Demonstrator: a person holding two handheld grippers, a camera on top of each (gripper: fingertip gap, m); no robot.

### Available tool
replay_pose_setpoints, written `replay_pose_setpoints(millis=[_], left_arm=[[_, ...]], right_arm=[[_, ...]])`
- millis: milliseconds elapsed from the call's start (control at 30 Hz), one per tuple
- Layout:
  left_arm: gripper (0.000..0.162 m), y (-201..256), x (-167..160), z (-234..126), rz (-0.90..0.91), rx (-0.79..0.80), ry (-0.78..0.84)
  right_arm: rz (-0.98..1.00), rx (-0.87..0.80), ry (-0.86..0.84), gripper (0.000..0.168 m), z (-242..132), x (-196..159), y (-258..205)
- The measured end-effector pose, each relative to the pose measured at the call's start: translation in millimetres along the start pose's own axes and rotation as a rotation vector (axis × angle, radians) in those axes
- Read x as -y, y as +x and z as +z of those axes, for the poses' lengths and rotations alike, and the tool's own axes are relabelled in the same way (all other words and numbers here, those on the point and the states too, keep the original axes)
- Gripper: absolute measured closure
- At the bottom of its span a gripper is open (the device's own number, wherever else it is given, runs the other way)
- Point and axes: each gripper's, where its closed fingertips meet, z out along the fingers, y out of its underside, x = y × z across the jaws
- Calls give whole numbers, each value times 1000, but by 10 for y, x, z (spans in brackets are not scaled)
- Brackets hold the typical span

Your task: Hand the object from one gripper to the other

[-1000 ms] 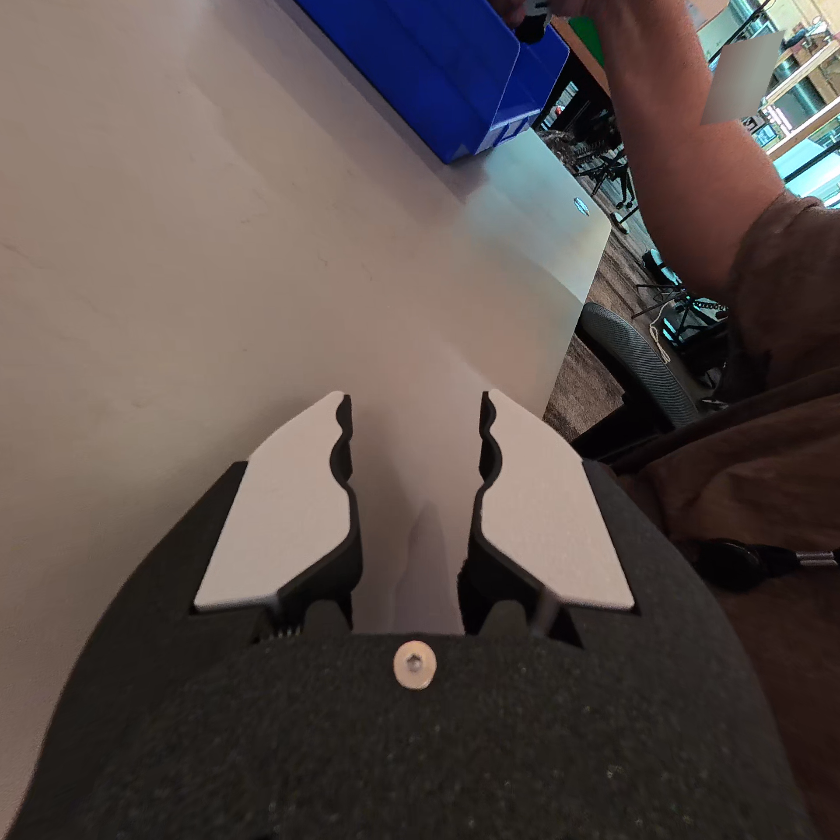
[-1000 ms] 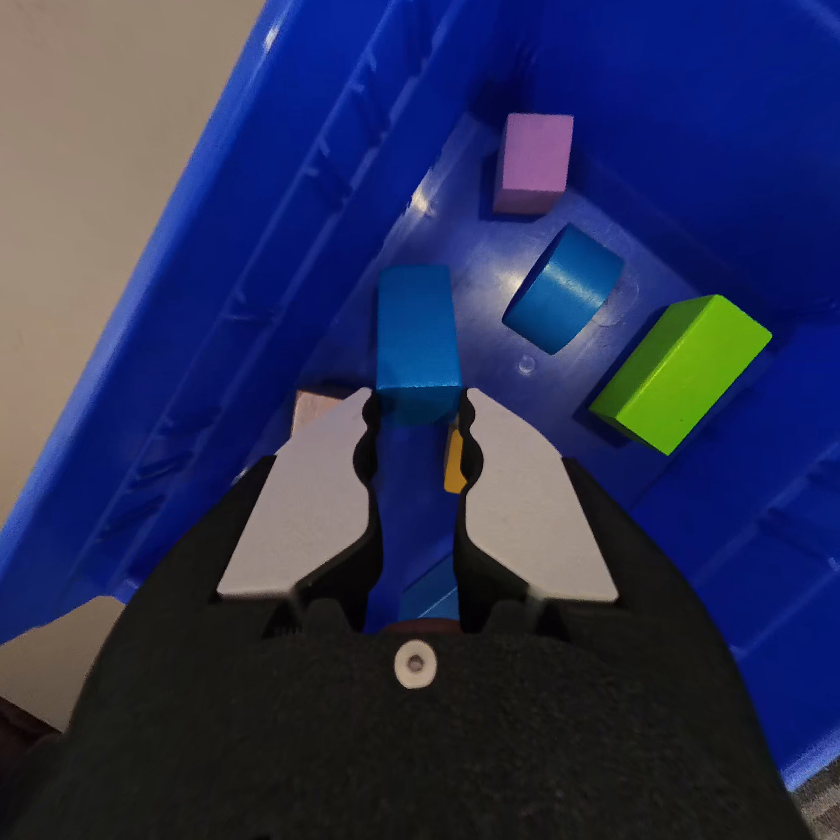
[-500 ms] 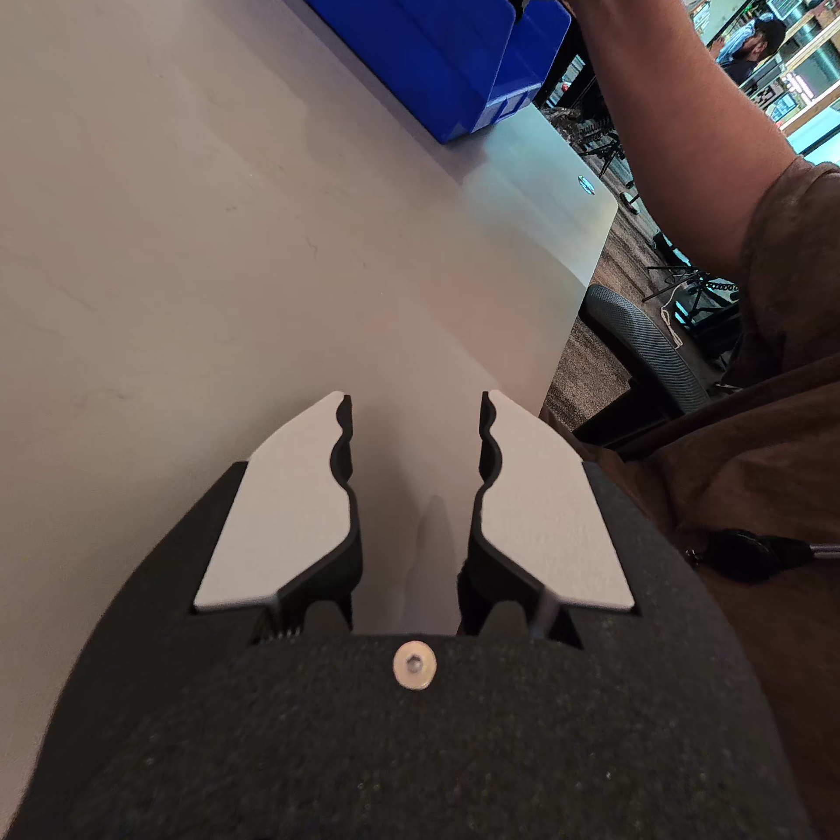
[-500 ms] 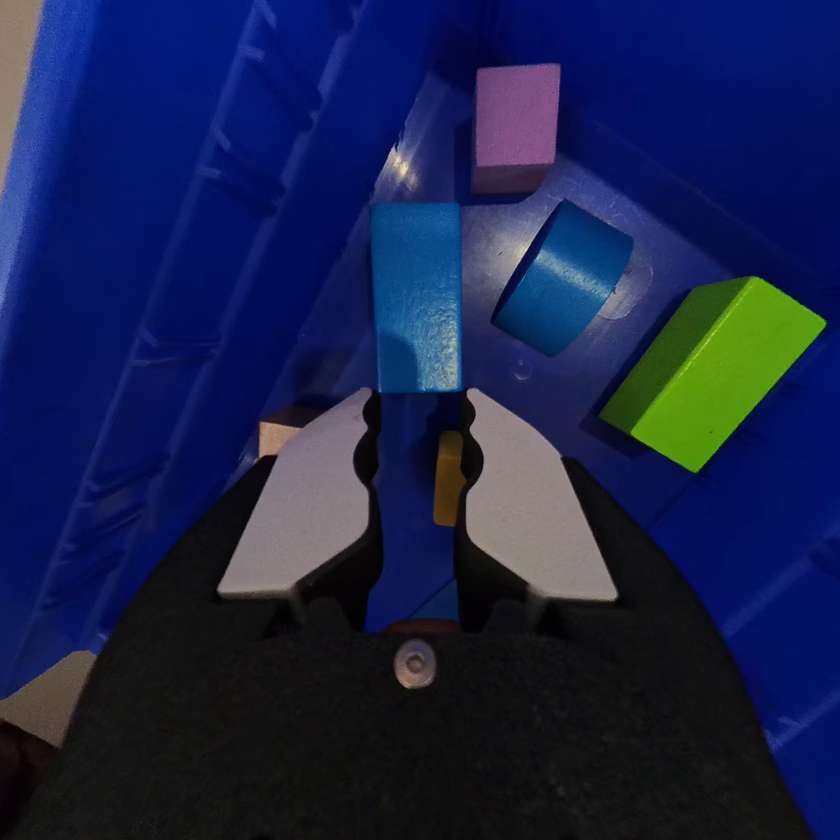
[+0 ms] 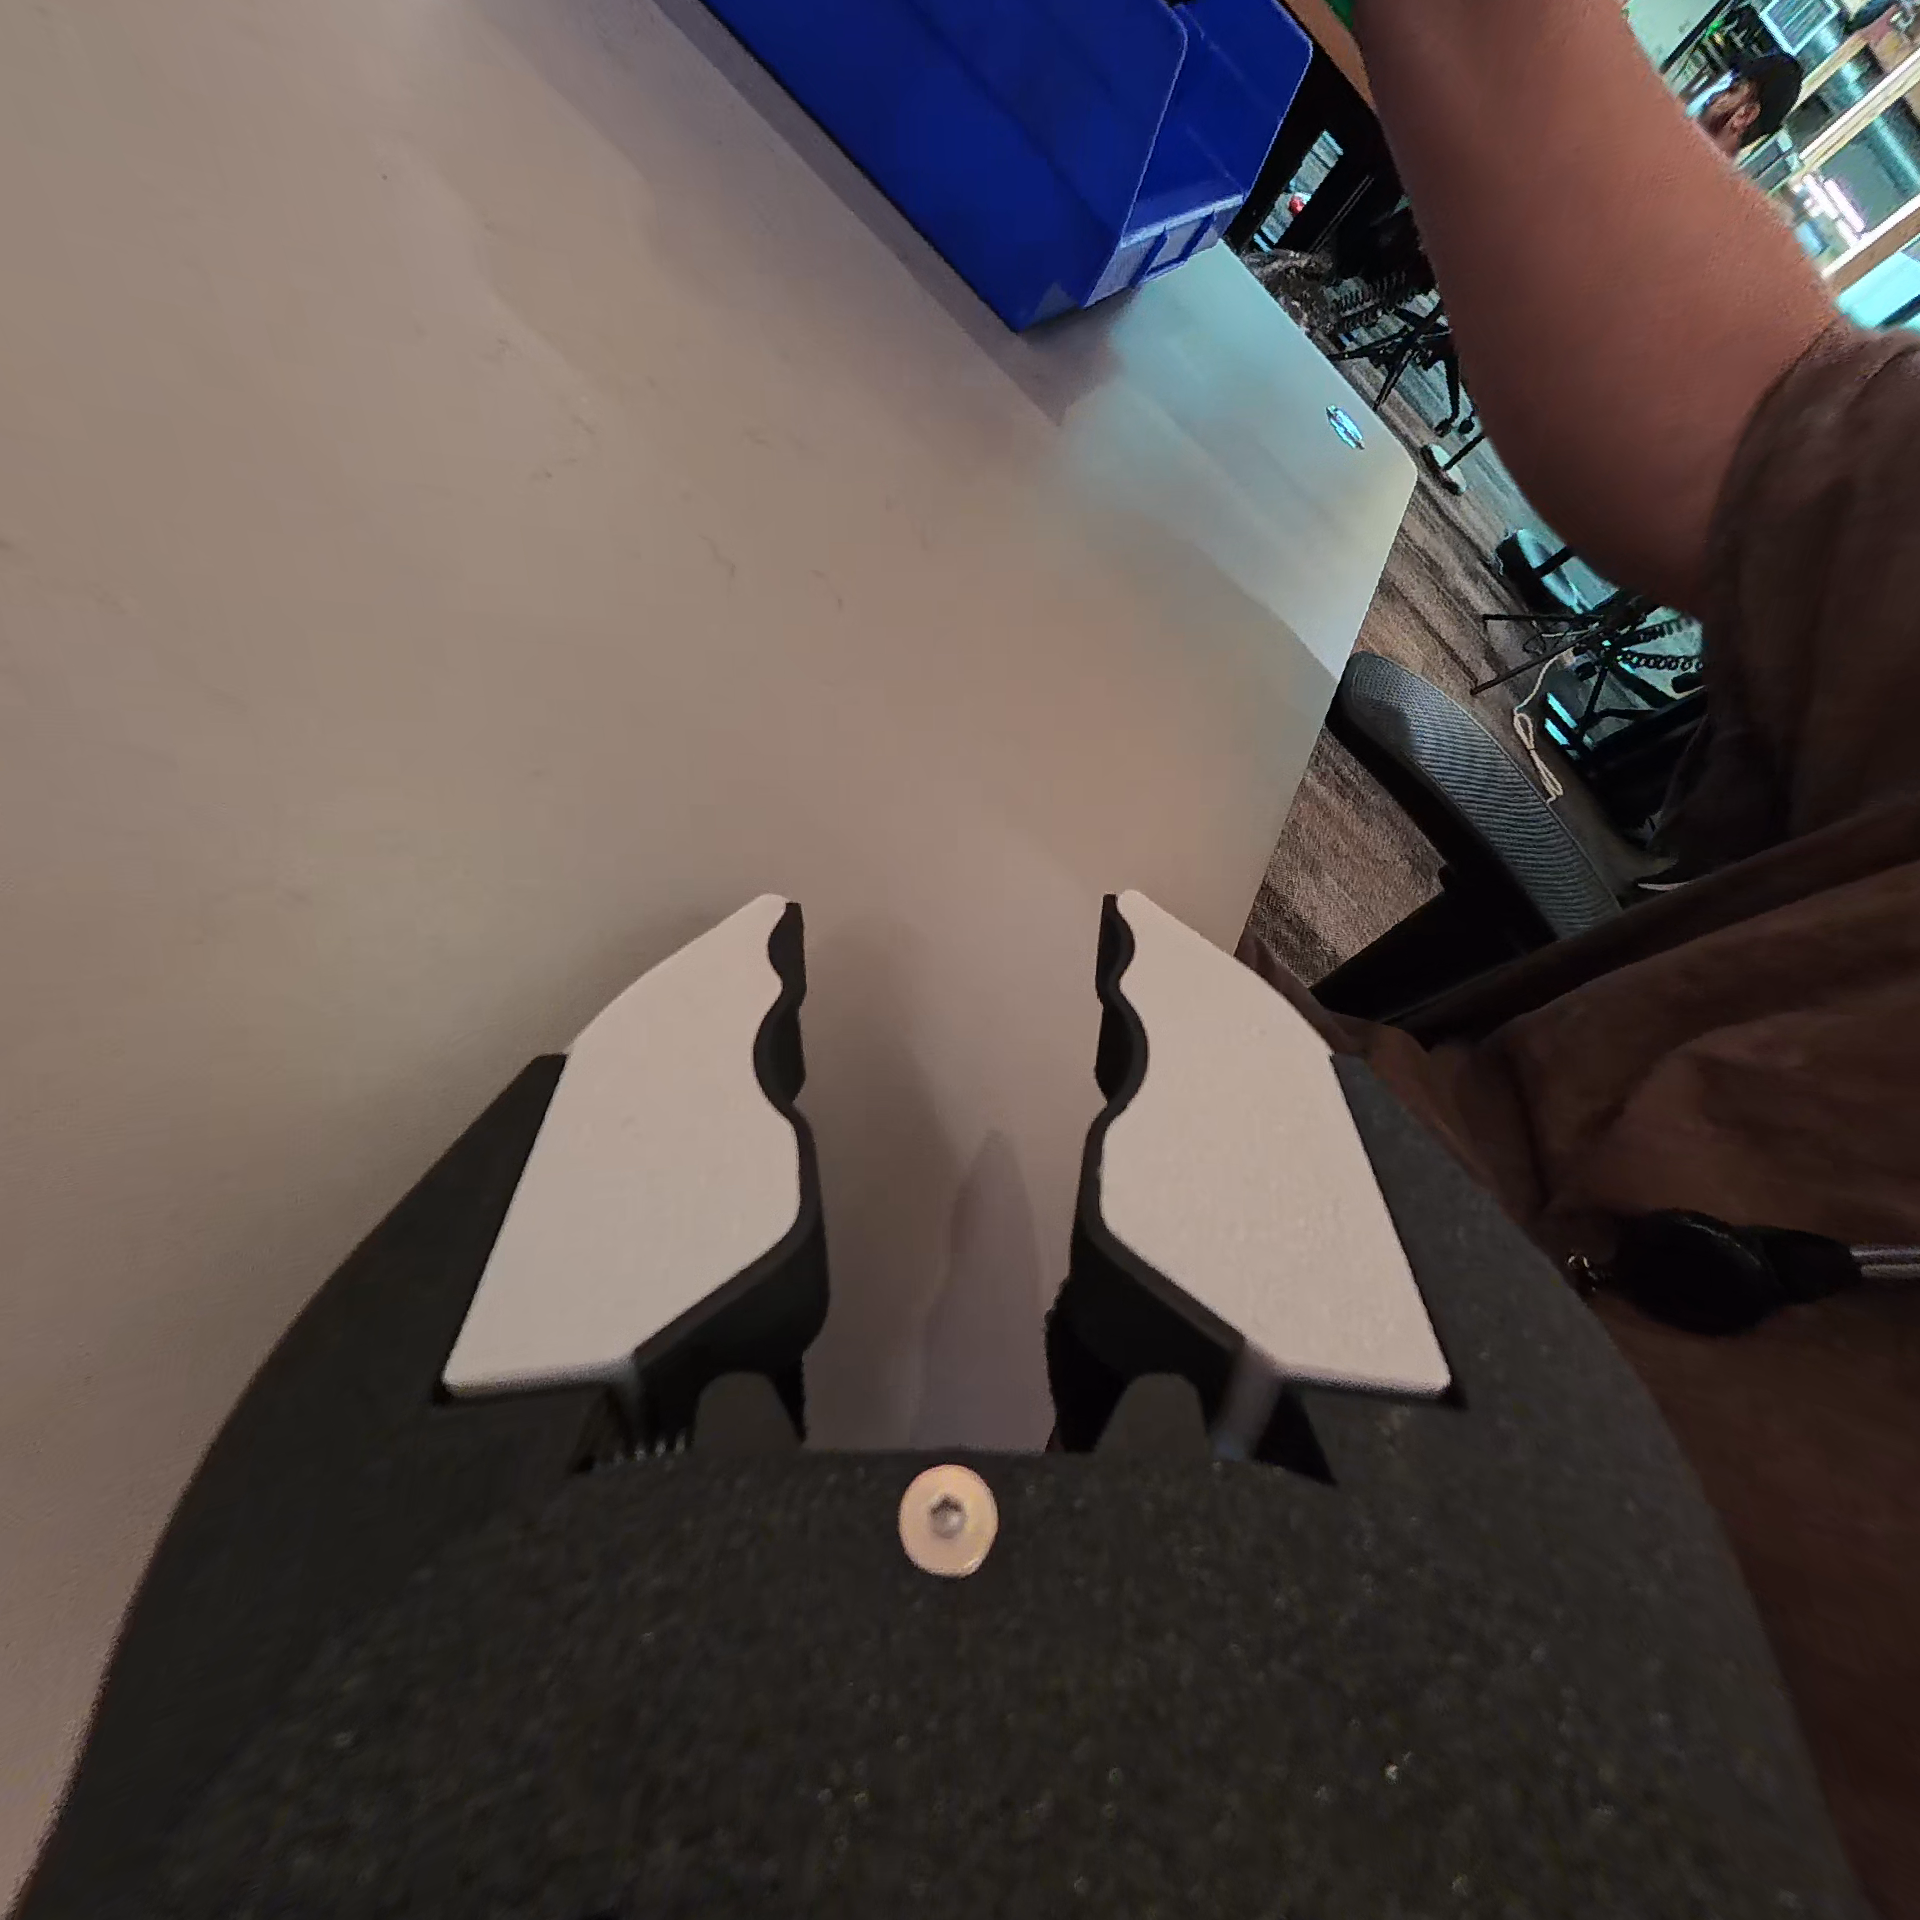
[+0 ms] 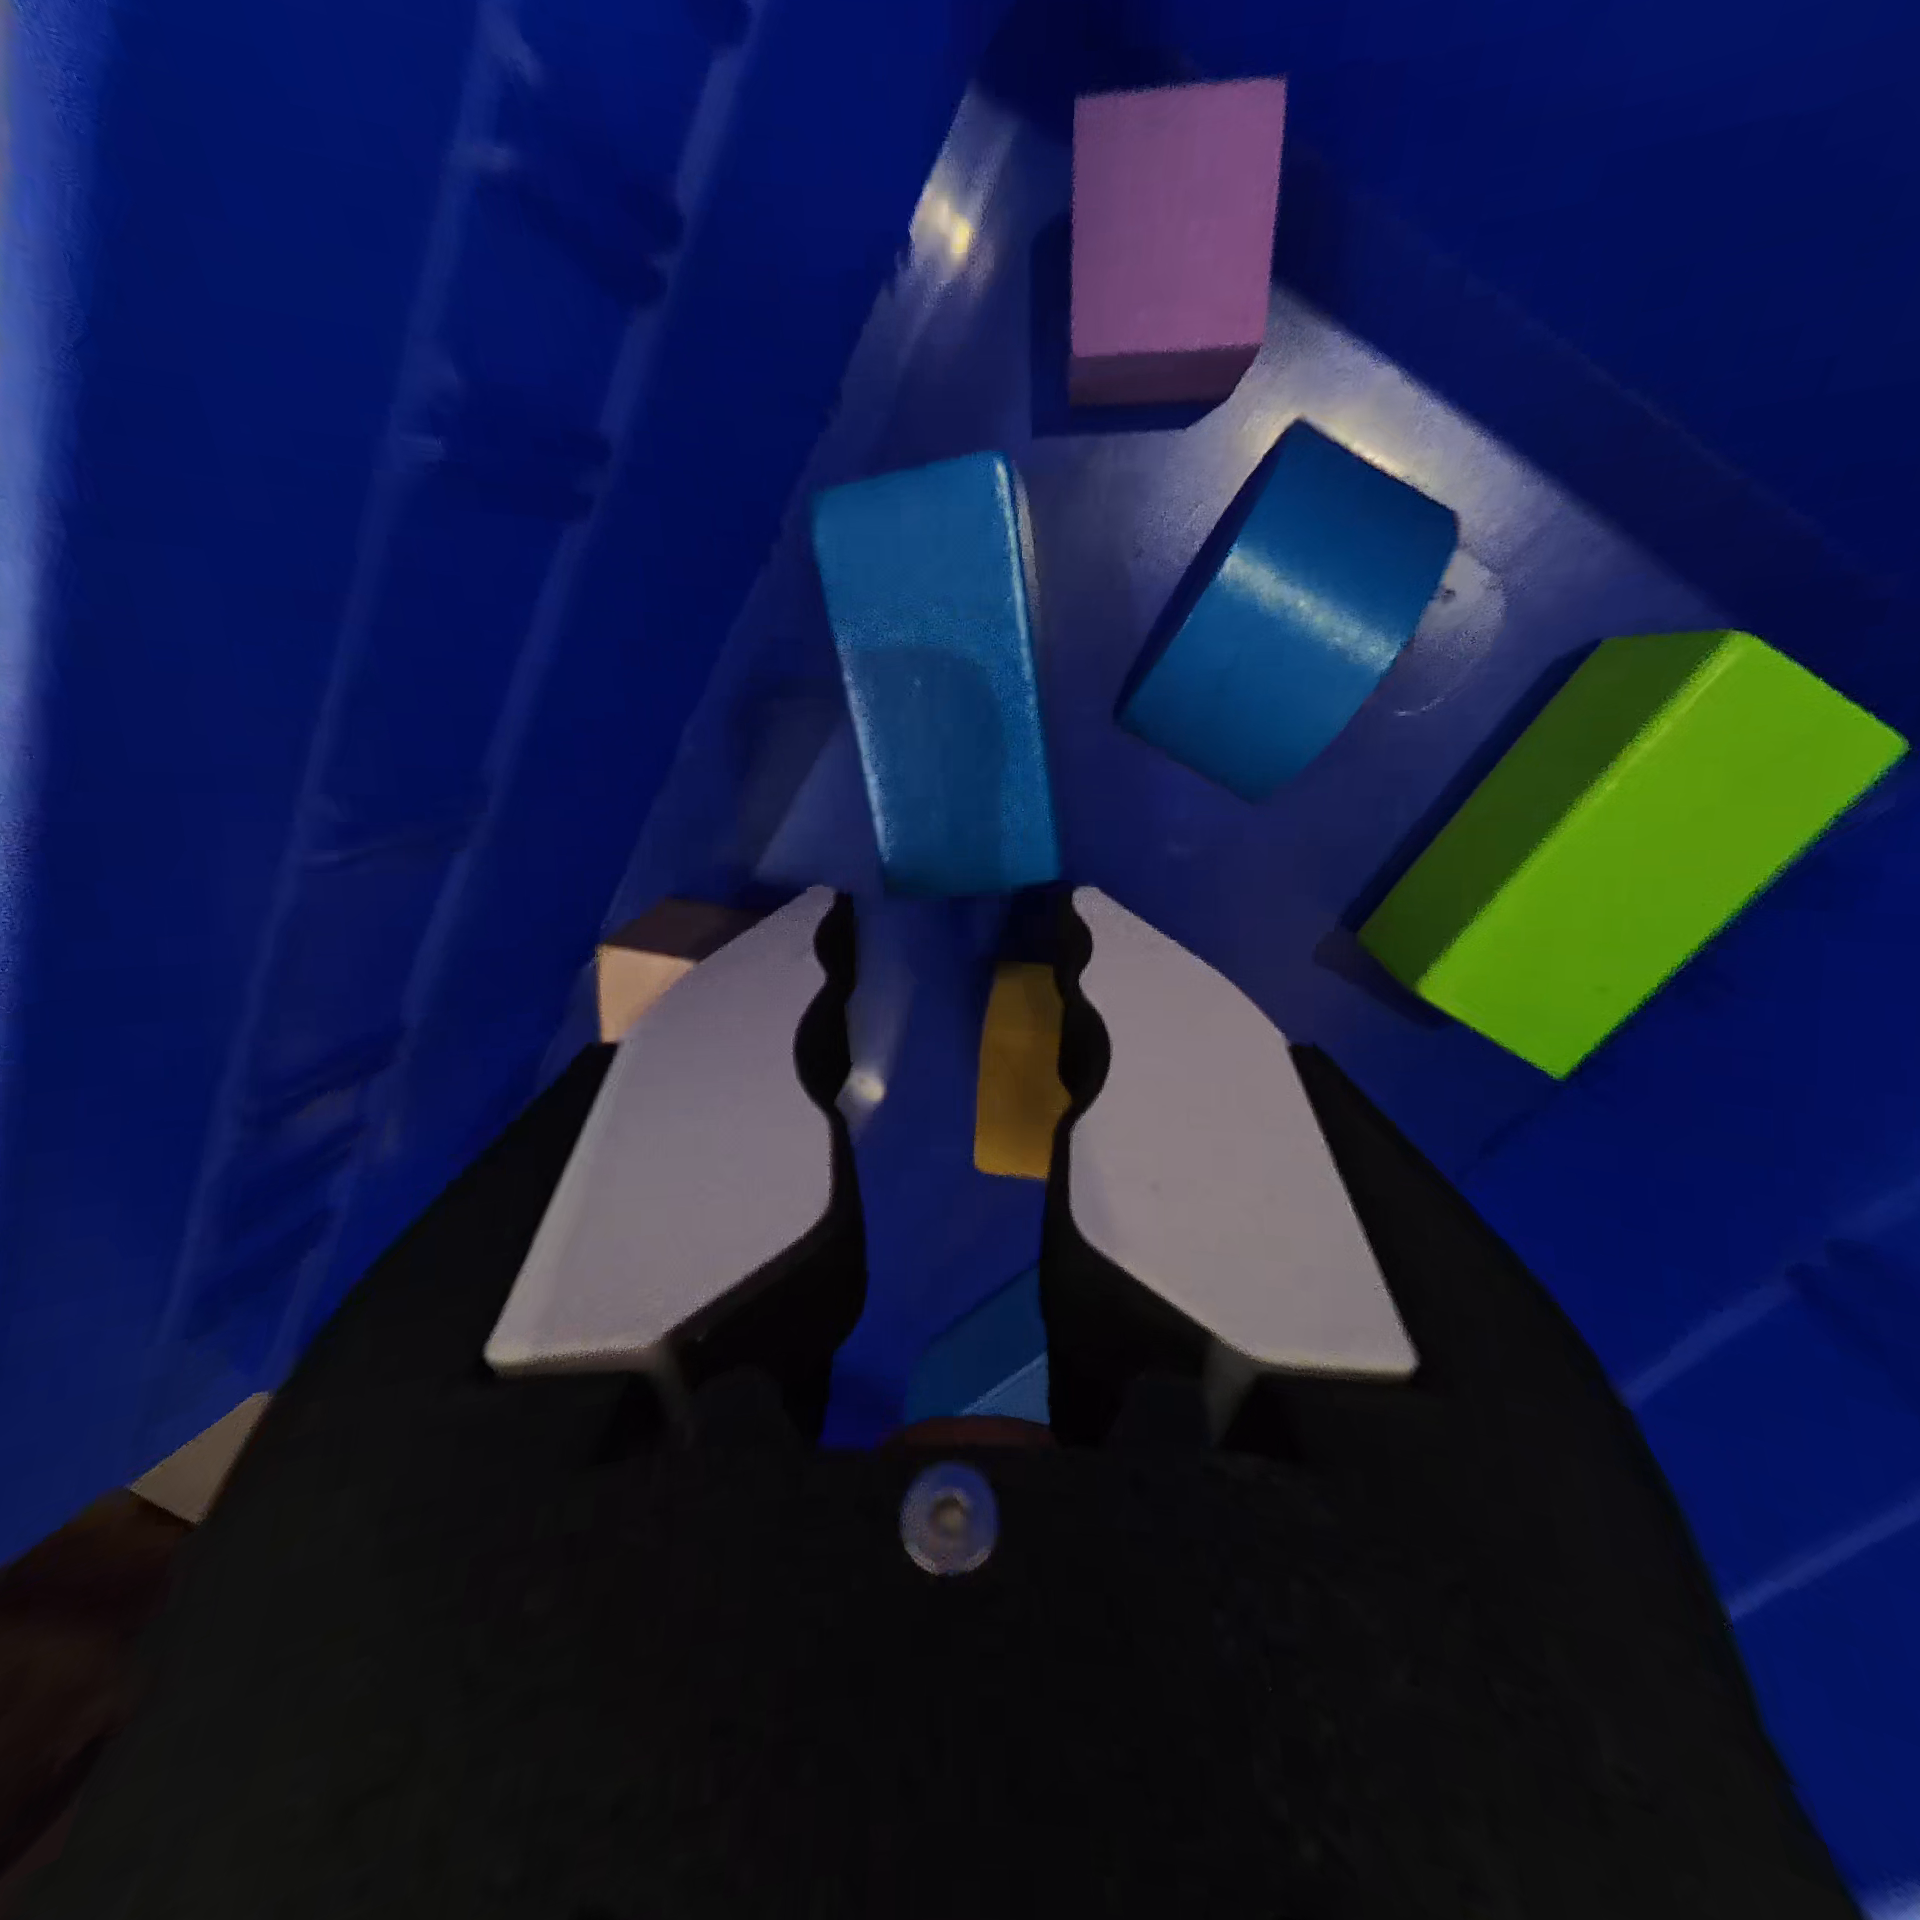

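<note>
The left gripper (image 5: 951, 914) hangs low over the pale table (image 5: 436, 540) with its jaws spread wide and nothing between them. Farther along the table stands the blue bin (image 5: 997, 135), and a person's arm (image 5: 1538, 270) reaches up toward it from the right. The right gripper (image 6: 956, 904) is down inside the blue bin (image 6: 312, 623), its jaws parted a moderate way and gripping nothing. Just beyond its fingertips lies a long blue block (image 6: 935, 675), close to the tips, though I cannot tell whether it touches them. To its right lies a blue cylinder (image 6: 1288, 613), farther right a green block (image 6: 1631, 852), and toward the far wall a purple block (image 6: 1169, 229). A yellow piece (image 6: 1013, 1070) shows in the gap between the jaws on the bin floor, and a pale block (image 6: 639, 966) peeks out beside the left finger
</note>
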Motion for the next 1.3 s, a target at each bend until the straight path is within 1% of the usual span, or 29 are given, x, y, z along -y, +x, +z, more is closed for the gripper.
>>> replay_pose_setpoints(millis=[100,200,267,333,400,433,467,500,600,667,733,800,867,933,1000,1100,1167,1233,1267,1300], left_arm=[[108,-25,4,-34,-6,9,10],[108,-57,10,-71,-9,26,20],[108,-66,29,-87,-8,32,31],[108,-79,50,-99,-1,47,42],[108,-104,60,-105,11,69,47],[107,-126,65,-110,21,88,48],[106,-142,76,-115,33,103,53],[106,-145,83,-118,45,110,54],[105,-140,115,-141,67,123,51],[106,-139,171,-196,80,142,60],[106,-123,289,-320,89,150,78],[108,-274,454,-548,79,245,91],[111,-598,625,-868,21,412,67],[111,-978,779,-1201,-101,566,17],[110,-1307,946,-1422,-194,645,-48],[110,-1932,1209,-1677,-243,819,-128],[110,-2336,1301,-1753,-280,898,-206],[113,-2690,1369,-1749,-347,917,-244],[115,-2846,1363,-1743,-401,921,-261],[114,-2972,1315,-1730,-458,919,-297]], right_arm=[[-2,-59,182,130,-392,34,-47],[-13,-156,489,123,-970,-20,-214],[-2,-152,727,123,-1247,-159,-508],[28,-81,961,121,-1344,-360,-905],[94,-17,1147,121,-1259,-614,-1244],[157,-27,1216,117,-1184,-752,-1325],[230,-62,1290,104,-1133,-882,-1366],[255,-98,1342,92,-1101,-981,-1416],[235,-209,1268,97,-899,-1195,-1515],[210,-255,1270,98,-888,-1247,-1549],[185,-273,1263,101,-931,-1254,-1558],[176,-295,1269,101,-971,-1262,-1536],[179,-285,1269,101,-974,-1271,-1540],[170,-273,1270,101,-969,-1261,-1575],[144,-270,1266,101,-968,-1227,-1625],[91,-273,1246,101,-933,-1171,-1712],[62,-263,1235,101,-904,-1139,-1776],[49,-241,1229,102,-879,-1117,-1830],[47,-228,1227,102,-867,-1112,-1850],[47,-217,1225,102,-857,-1109,-1864]])
